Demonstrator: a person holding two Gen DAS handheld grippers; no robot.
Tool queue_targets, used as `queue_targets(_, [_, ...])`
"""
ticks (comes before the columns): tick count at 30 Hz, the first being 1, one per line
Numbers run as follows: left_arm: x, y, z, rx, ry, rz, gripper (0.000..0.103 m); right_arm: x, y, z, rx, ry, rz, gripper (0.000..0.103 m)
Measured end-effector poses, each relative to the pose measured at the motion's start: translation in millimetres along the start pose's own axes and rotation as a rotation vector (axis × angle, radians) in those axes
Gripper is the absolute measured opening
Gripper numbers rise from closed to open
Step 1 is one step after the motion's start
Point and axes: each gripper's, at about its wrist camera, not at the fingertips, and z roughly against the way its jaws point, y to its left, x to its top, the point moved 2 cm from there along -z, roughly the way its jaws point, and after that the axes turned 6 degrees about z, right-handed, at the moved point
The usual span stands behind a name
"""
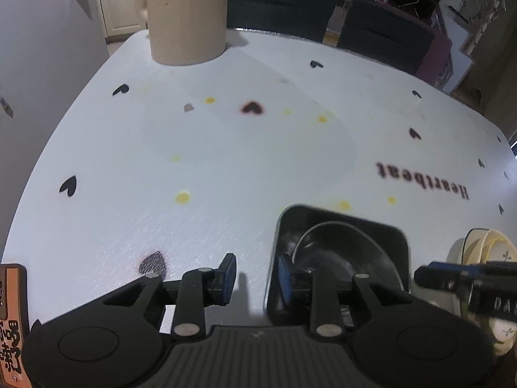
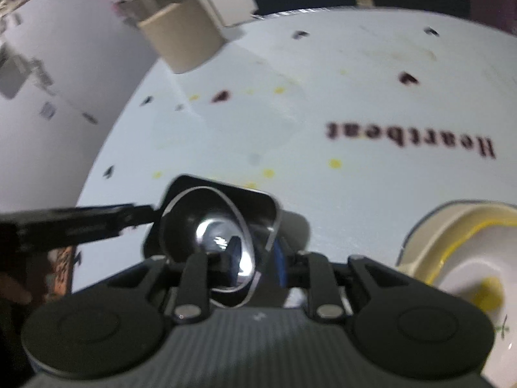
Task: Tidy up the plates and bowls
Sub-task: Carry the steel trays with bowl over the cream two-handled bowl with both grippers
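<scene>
the black square plate (image 1: 339, 258) with its shiny bowl (image 2: 210, 236) sits near on the surface (image 1: 226, 161). left gripper (image 1: 255, 273) and right gripper (image 2: 255, 258) straddle its rims, jaws narrowly parted, gripping nothing. back both straight off, without nudging it.

Table (image 1: 226, 161) cover: white, looks like textured plastic sheet, fine woven-like grain, faint sheen, printed black hearts and lettering, yellow spots. Square tray (image 1: 397, 242): black, smooth, semi-gloss, thin shiny rim. Inside tray, round bowl (image 2: 223, 239): polished metal, mirror-bright, sharp highlights at the bottom. Right of tray, stacked bowls (image 2: 458, 252): glazed ceramic look, cream with yellow rim line, glossy. Far from tray at table's back edge, beige pot (image 1: 187, 22): matt, slightly speckled, stone or ceramic-like. Left tongs (image 1: 255, 274): matt black plastic arms, metal rivets, blue rubbery pads (image 1: 230, 273), ribbed grey body. Right tongs (image 2: 255, 258): same finish. Chairs (image 1: 281, 3) behind table: dark, matt, cloth-like.
</scene>
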Motion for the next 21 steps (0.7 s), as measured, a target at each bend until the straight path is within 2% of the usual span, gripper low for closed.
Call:
queue_targets(4, [-2,3,-2,-0.005,0.016,-0.013,0.030,0,-7,-7,-0.021,0.012,-0.033,0.027])
queue_targets(12, [-6,-1,-11,0.019,0.059,-0.064,0.030,3,0,-21,-0.050,0.035,-0.020,0.027])
queue_targets(21, [-3,-7,-21,0.045,0.057,-0.100,0.030,-9,10,-32,-0.035,0.085,0.021,0.026])
